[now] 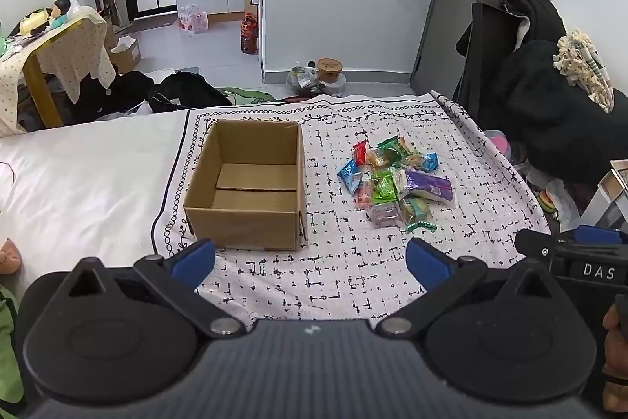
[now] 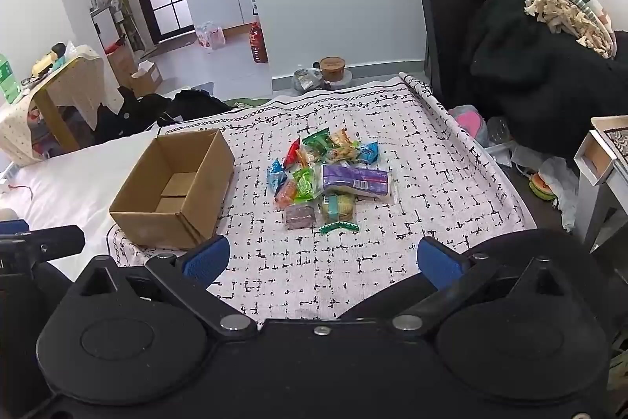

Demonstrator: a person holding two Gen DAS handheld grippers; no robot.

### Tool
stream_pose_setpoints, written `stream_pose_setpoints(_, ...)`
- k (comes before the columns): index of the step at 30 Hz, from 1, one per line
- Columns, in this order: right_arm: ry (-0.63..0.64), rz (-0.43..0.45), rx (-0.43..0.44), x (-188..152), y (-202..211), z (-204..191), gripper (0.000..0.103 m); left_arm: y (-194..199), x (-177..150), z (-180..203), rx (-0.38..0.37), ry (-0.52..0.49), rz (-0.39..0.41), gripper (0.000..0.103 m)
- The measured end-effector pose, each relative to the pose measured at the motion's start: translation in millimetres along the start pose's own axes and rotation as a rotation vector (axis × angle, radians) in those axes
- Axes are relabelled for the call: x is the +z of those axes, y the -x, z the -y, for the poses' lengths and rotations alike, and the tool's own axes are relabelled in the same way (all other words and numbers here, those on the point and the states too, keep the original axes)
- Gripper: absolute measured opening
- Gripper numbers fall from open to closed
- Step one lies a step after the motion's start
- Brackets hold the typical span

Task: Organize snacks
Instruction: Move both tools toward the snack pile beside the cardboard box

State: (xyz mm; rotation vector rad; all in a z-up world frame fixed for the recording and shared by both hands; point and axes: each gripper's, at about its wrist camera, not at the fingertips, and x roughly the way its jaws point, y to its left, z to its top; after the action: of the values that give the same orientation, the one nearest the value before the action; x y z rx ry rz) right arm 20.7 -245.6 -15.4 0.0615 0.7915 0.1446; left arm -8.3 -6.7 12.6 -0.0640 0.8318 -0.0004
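An open cardboard box [image 1: 247,183] [image 2: 172,189] stands empty on a patterned white cloth [image 1: 353,262] [image 2: 431,175]. To its right lies a pile of colourful snack packets [image 1: 392,179] [image 2: 329,179], with a larger purple packet [image 1: 428,185] [image 2: 355,179] on its right side. My left gripper [image 1: 310,262] hovers open near the cloth's front edge, in front of the box and pile. My right gripper [image 2: 322,258] is open too, in front of the pile. Neither holds anything. The right gripper's body [image 1: 573,256] shows at the left wrist view's right edge.
The cloth covers a white bed [image 1: 78,175]. Black clothing [image 2: 541,65] is heaped on furniture at the right. A draped side table [image 1: 51,61] stands far left. Bags and containers [image 1: 318,75] sit on the floor beyond the bed. A hand [image 1: 616,340] shows at the right edge.
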Motion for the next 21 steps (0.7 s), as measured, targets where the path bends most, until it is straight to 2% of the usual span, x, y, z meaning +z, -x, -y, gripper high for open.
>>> stream_pose_setpoints(21, 0.005, 0.006, 0.000, -1.7, 3.4, -1.8, 0.103, 4.0, 0.3, 4.2, -0.007, -0.043, 0.008, 0.103)
